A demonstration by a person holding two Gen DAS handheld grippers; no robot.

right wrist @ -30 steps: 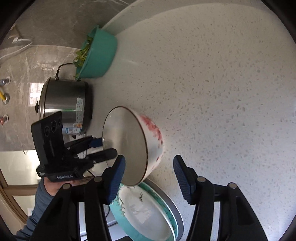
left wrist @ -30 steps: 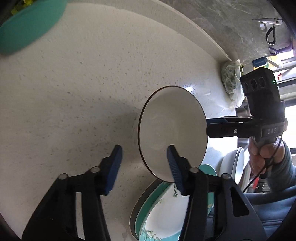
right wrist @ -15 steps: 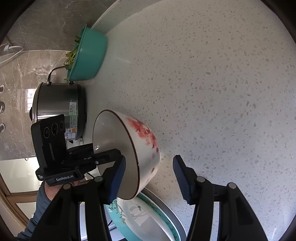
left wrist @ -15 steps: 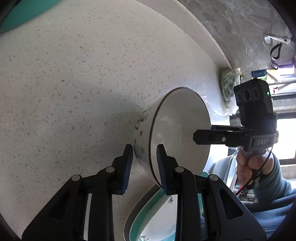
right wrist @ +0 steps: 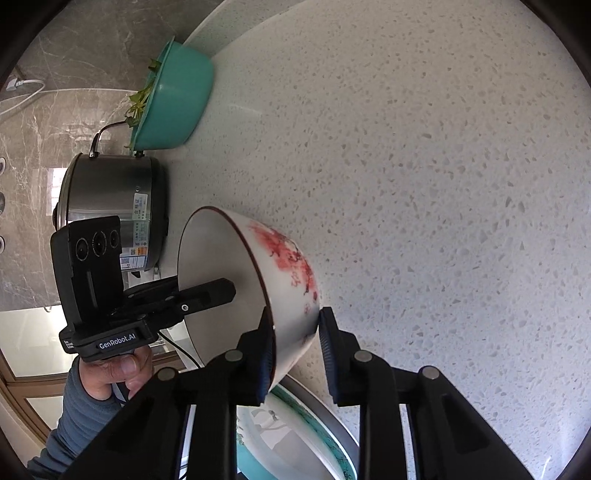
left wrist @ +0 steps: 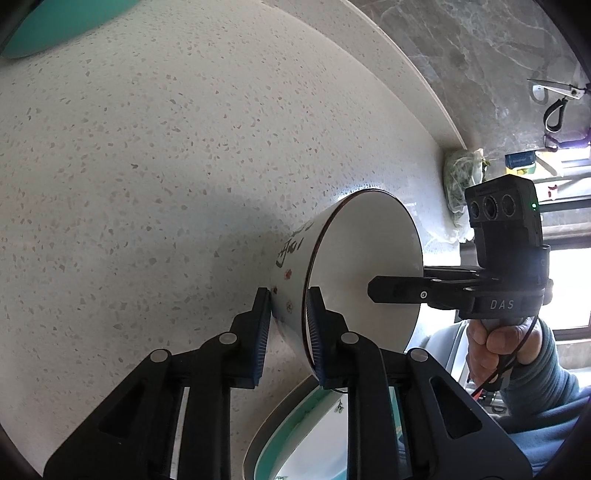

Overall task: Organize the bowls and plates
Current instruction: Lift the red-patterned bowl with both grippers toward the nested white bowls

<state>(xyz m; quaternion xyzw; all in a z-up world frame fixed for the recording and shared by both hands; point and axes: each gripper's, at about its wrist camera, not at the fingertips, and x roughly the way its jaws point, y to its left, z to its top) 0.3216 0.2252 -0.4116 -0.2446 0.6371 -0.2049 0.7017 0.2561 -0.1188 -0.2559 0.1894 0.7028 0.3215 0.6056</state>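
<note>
A white bowl with red flower print [right wrist: 284, 273] is held between both grippers above the speckled counter; in the left wrist view it shows its plain inside [left wrist: 365, 280]. My left gripper [left wrist: 288, 321] is shut on one side of its rim. My right gripper [right wrist: 295, 339] is shut on the opposite side, one finger inside, one outside. Under the bowl lies a stack of plates with a teal-rimmed one on top [right wrist: 295, 439], also in the left wrist view [left wrist: 314, 439].
A teal basin with greens [right wrist: 173, 99] and a steel rice cooker [right wrist: 110, 206] stand at the counter's back edge. A bag of vegetables [left wrist: 461, 181] lies near the far corner. A teal dish [left wrist: 55, 22] shows at the upper left.
The left gripper closed on the bowl's rim about a second ago. The right gripper has since closed on the other side.
</note>
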